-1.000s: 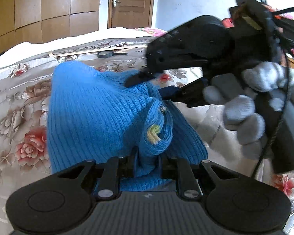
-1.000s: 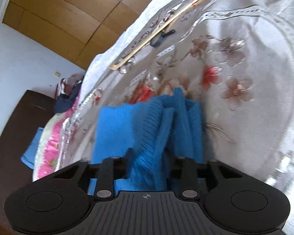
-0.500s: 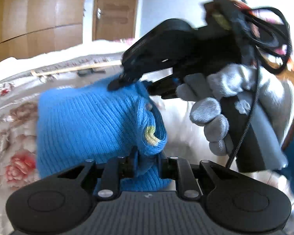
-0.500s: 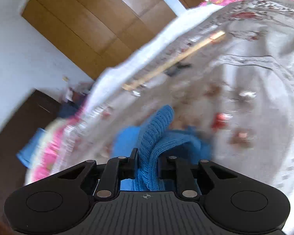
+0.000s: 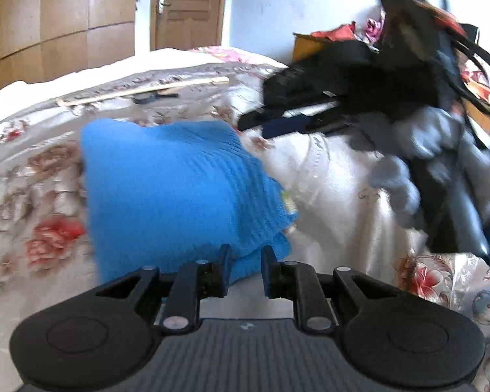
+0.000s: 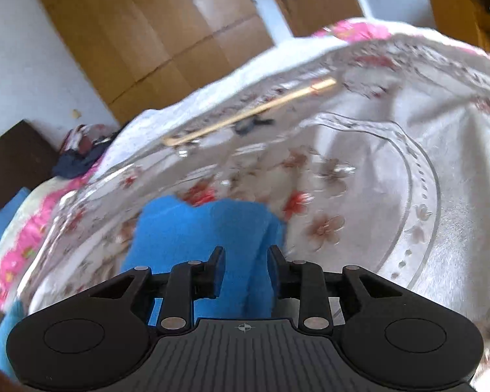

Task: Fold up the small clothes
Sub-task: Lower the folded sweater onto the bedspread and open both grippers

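Note:
A blue ribbed knit garment [image 5: 166, 183] lies folded flat on the flowered bed cover [image 5: 343, 196], with a small yellow label at its right edge. My left gripper [image 5: 245, 261] is at the near edge, shut on the fold that runs between its pads. In the left wrist view my right gripper [image 5: 256, 127], held by a grey-gloved hand [image 5: 405, 176], hovers to the right of the garment, clear of it. Its jaws are opening with nothing between them. In the right wrist view the garment [image 6: 196, 228] shows below the right gripper [image 6: 245, 261].
A long wooden stick [image 5: 140, 91] and a small black object [image 5: 150, 98] lie on the far part of the bed. Beyond stand a wooden wardrobe [image 5: 65, 23] and a door [image 5: 189, 6]. Clothes [image 6: 81, 153] are heaped off the bed's left side.
The right gripper let go of the bunched blue cloth and drew away up and to the right. The garment dropped into a flat fold. The left gripper kept its hold and pulled back a little.

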{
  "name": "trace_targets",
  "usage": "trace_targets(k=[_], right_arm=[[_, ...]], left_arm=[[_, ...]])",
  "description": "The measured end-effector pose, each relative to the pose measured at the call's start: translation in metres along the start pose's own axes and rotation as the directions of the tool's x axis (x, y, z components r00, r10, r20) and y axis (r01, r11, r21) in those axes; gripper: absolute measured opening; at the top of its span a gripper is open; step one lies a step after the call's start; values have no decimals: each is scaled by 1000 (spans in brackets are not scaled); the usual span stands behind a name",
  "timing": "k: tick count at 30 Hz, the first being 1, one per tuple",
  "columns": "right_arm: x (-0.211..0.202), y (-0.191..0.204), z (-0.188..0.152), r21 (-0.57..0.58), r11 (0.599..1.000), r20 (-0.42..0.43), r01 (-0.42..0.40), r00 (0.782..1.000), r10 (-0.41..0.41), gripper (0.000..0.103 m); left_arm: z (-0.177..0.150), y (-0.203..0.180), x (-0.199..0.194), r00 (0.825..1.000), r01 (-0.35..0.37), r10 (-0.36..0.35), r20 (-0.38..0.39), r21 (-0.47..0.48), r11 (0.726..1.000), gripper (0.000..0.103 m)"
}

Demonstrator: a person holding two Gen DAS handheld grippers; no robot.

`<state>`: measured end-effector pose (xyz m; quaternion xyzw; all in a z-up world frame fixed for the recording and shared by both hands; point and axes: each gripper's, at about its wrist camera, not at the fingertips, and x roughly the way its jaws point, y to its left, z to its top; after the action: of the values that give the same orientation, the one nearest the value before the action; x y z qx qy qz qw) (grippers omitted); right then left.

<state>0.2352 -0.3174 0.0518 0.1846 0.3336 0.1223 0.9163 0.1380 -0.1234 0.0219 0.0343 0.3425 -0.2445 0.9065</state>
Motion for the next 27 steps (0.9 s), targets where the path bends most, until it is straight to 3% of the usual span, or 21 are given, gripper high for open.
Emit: trace_targets(k=[3, 7, 10, 13, 17, 24, 27], right_arm=[[-1, 17, -17, -88, 996, -27, -17, 1000, 15, 29], [16, 9, -36, -104, 992, -111, 76, 990, -88, 30], [15, 1, -34, -74, 994, -119, 86, 988, -95, 37], [2, 2, -31, -85, 993, -86, 88, 992, -95, 37], [-6, 18, -23, -137, 988, 3, 72, 997, -73, 37], [50, 33, 18, -124, 992, 32, 26, 999, -23, 37], [86, 34, 23, -143, 987, 10, 74, 997, -74, 36]], left_arm=[[3, 14, -10, 999, -37, 38, 36, -37, 999, 31], [9, 37, -10, 993, -106, 110, 35, -110, 988, 33], [1, 51, 6, 988, -148, 143, -58, -108, 983, 37], [-2, 56, 1, 990, -135, 130, -50, -124, 983, 37], [16, 55, -10, 992, -118, 122, 24, -115, 986, 37], [57, 78, 25, 978, -169, 186, 92, -164, 972, 38], [61, 91, 49, 972, -211, 227, 67, -190, 959, 40]])
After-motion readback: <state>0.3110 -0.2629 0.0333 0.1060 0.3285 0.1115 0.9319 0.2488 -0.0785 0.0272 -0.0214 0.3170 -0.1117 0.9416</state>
